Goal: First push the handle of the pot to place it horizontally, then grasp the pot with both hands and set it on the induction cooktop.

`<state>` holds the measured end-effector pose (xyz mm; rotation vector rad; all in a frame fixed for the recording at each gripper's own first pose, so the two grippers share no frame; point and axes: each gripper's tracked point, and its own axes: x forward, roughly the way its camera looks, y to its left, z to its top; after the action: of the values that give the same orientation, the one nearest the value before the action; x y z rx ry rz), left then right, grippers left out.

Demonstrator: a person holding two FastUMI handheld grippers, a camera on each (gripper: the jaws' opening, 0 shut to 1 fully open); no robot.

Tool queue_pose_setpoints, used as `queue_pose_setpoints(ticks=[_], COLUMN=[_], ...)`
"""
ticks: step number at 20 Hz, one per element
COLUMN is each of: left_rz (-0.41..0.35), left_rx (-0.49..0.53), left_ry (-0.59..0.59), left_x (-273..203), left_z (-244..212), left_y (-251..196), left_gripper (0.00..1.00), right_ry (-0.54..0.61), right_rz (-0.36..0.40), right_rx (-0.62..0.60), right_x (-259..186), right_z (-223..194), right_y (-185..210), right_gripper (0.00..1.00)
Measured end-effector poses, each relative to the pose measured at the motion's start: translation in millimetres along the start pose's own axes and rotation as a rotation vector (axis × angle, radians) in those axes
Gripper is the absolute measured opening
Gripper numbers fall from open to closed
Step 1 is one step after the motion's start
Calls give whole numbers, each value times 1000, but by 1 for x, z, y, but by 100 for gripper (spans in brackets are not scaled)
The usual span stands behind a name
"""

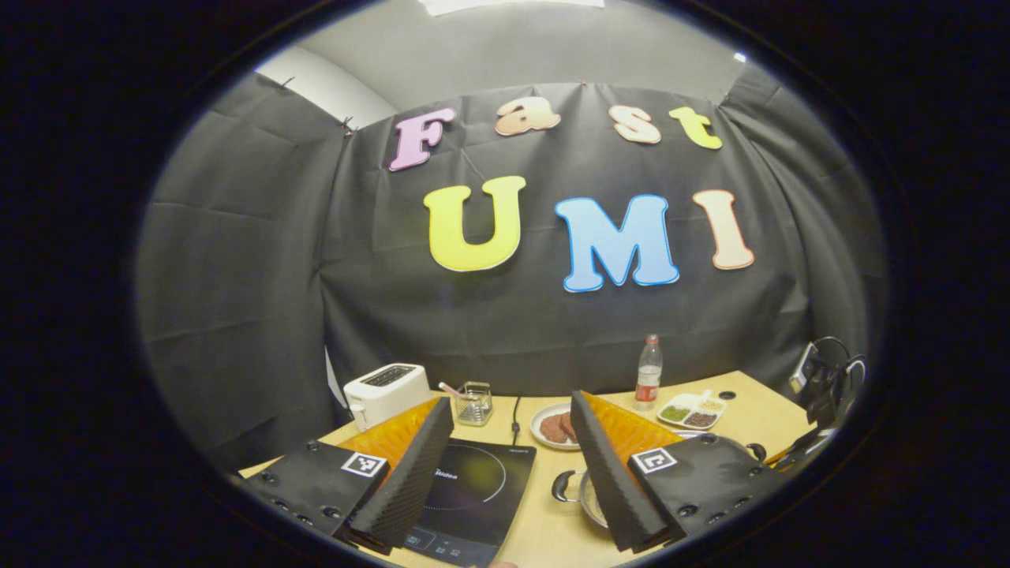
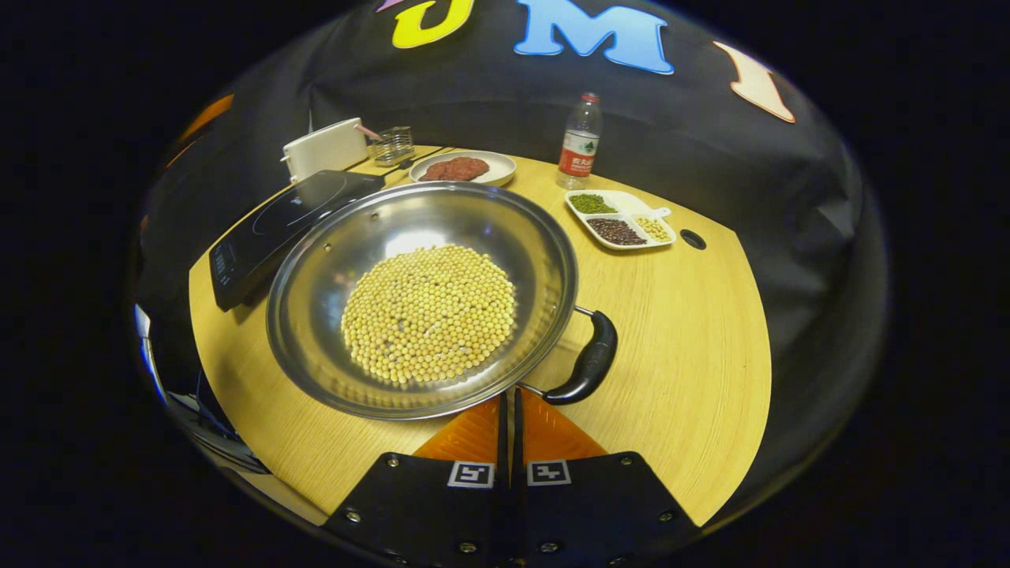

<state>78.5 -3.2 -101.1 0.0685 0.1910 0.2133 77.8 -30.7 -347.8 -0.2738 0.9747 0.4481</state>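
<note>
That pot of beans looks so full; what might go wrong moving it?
The pot holds loose soybeans, so a tilt while lifting could spill them. Its handle sits off to one side; pushing it might slide the pot toward the induction cooktop, which lies close beside it.

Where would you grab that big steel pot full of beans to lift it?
Probably by its two side handles, one gripper each. The pot is wide and shallow with loose beans, so one-sided lifting would tip it. The near handle sticks out beside the right gripper.
</note>
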Motion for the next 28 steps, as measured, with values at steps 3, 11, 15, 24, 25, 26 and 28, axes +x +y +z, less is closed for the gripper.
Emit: queue_pose_setpoints(ticks=[3,11,15,24,25,26,28], left_rz=[-7,-92,-156,-252,-258,-261,-270], left_rx=[13,7,8,7,14,22,26], left_ry=[16,81,120,257,271,285,313], left_x=[1,18,34,72,75,79,83], left_z=[-9,-39,-56,-111,-118,-124,-138], left_y=[-4,-24,-36,-58,-61,-62,-66], left_gripper=[97,97,98,98,98,98,98], right_ry=[-42,-295,-396,-412,-401,-393,-376], right_rz=[-51,-114,-188,-230,-231,-233,-230], right_rx=[36,169,212,274,272,272,277], right_x=[-2,-55,-71,-57,-52,-48,-41], right_z=[8,54,72,86,84,84,82], right_y=[-13,-25,-29,-31,-32,-33,-31], right_gripper=[1,50,96,96,97,97,96])
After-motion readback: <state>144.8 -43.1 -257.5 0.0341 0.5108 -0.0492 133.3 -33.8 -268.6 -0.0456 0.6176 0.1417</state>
